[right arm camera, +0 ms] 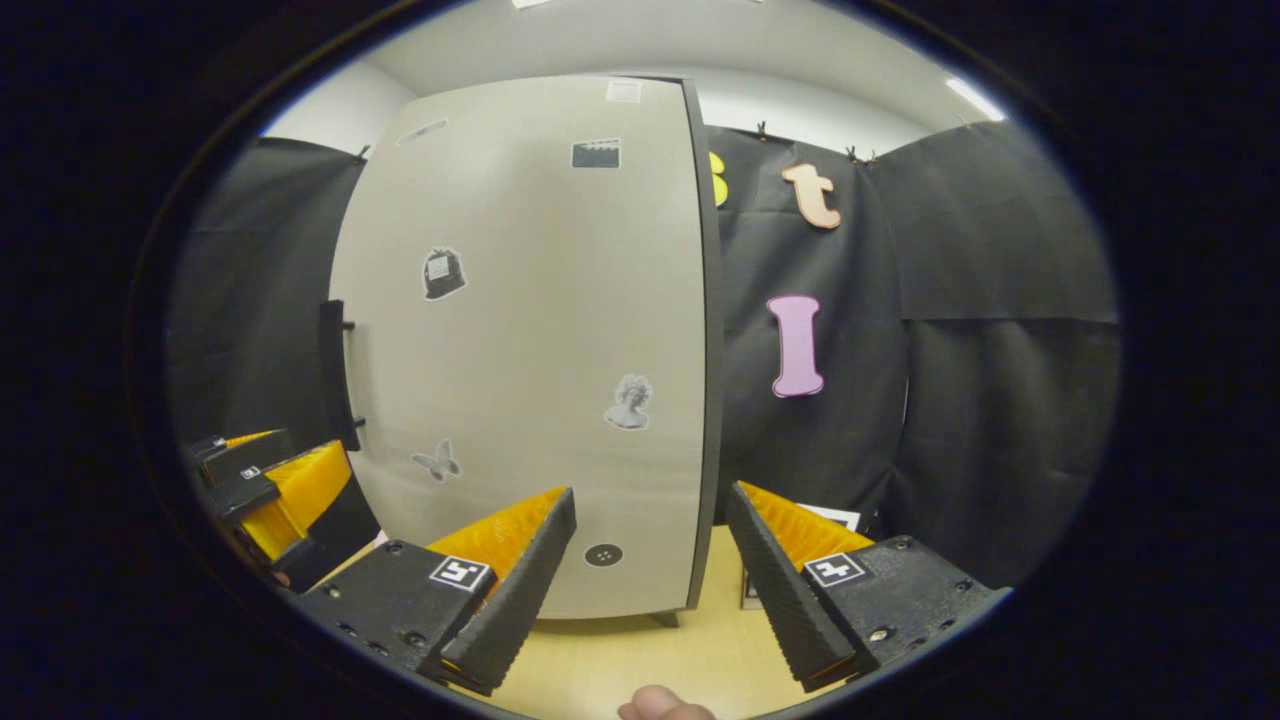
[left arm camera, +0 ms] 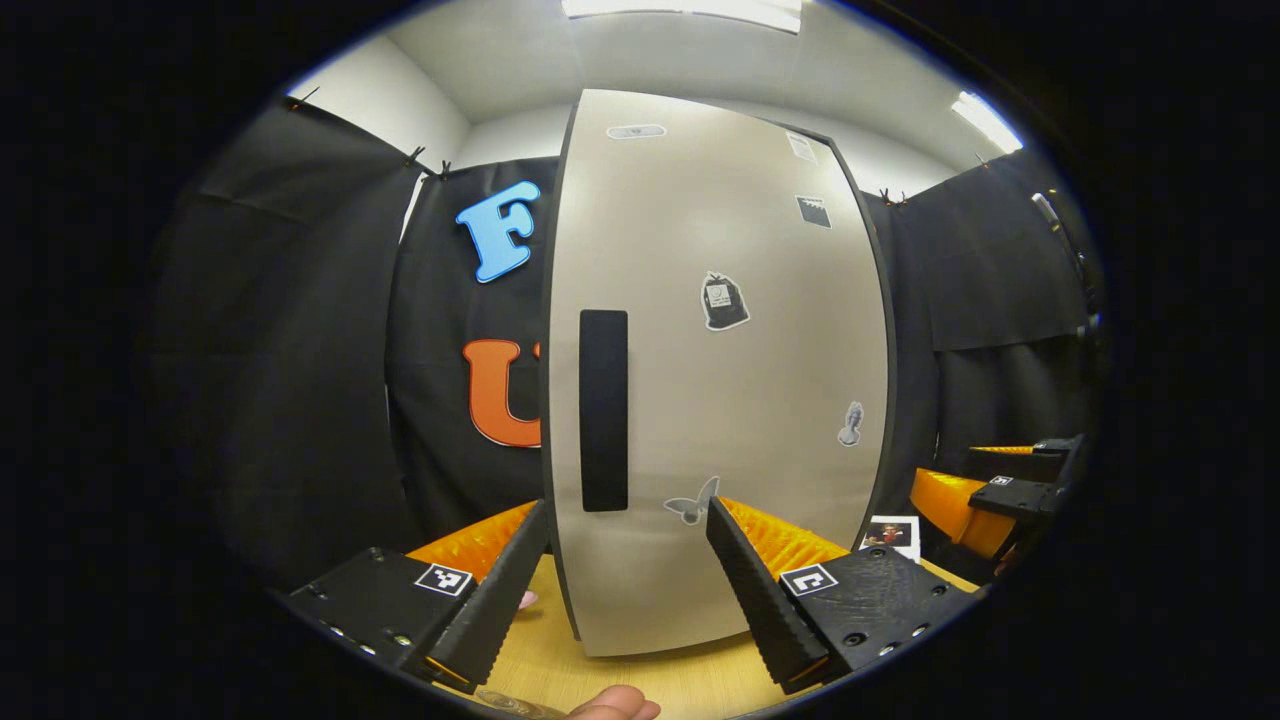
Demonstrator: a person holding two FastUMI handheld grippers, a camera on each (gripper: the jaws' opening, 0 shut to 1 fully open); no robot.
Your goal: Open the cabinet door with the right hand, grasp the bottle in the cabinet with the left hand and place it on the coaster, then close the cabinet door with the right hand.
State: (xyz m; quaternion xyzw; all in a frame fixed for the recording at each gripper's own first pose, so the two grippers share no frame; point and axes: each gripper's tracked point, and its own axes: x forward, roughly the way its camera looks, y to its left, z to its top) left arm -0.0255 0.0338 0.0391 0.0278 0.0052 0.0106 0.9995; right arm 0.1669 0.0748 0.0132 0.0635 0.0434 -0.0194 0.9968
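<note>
still shut, the cabinet door faces both empty, wide-open tools; right tool may miss the far-left handle.

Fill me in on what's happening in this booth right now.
A person holds a two-finger gripper in each hand in front of a closed cabinet door standing on a wooden table. The left gripper and the right gripper are both open and hold nothing. The black handle is untouched, so the door has yet to be opened.
</note>
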